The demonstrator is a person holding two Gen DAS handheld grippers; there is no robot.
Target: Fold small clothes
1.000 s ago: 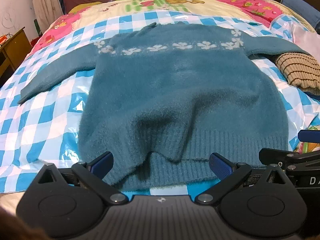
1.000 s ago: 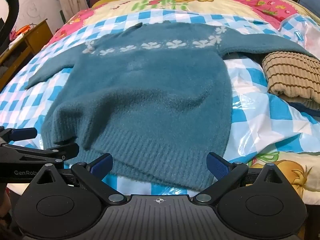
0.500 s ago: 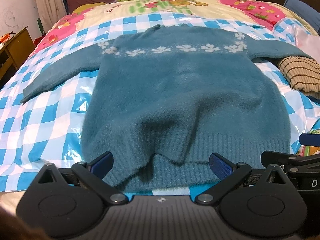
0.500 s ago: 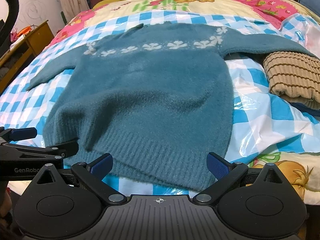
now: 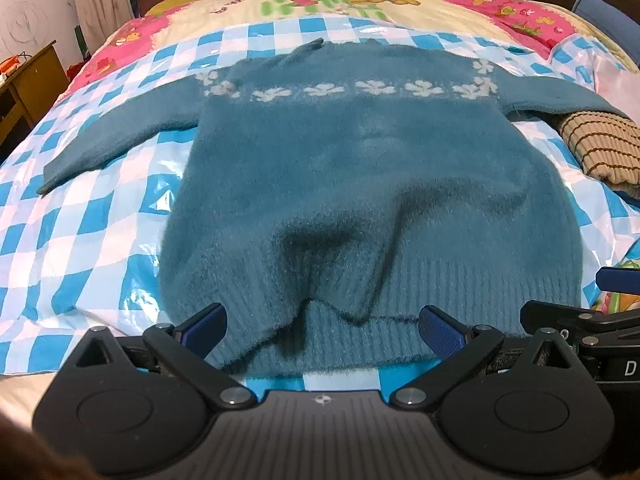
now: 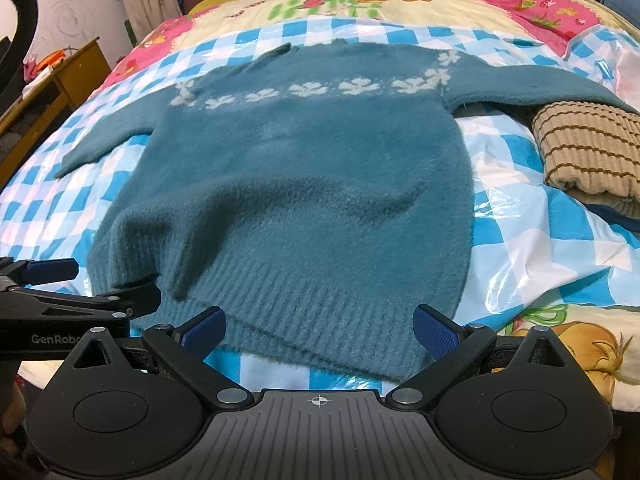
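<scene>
1. Sweater [image 5: 360, 184] in teal, seen from the left wrist view, lies spread face-up on the checked plastic sheet [image 5: 80, 240] that covers the bed, hem toward the camera and neck away. No fold looks made yet: both sleeves reach outward and the body is at full length, so by my reading the whole task is left to do.
2. In that view the left gripper [image 5: 322, 322] has its blue-padded jaws wide apart and holds nothing; they sit just at the ribbed hem, which is rucked into a raised pleat near the middle.
3. The knit is fuzzy and thick, with a band of white flowers across the chest and a ribbed hem. It will likely drape heavily and hold soft folds. The sheet under it is glossy and crinkled, probably slippery.
4. From the right wrist view the sweater's right sleeve lies over the far edge of a tan ribbed garment with brown stripes [image 6: 592, 152], already folded into a bundle beside it.
5. The right gripper [image 6: 320, 330] is likewise spread wide and empty, just short of the hem. The hem sits flatter on this side.
6. A wooden cabinet [image 6: 60, 84] stands off the bed's left side.
</scene>
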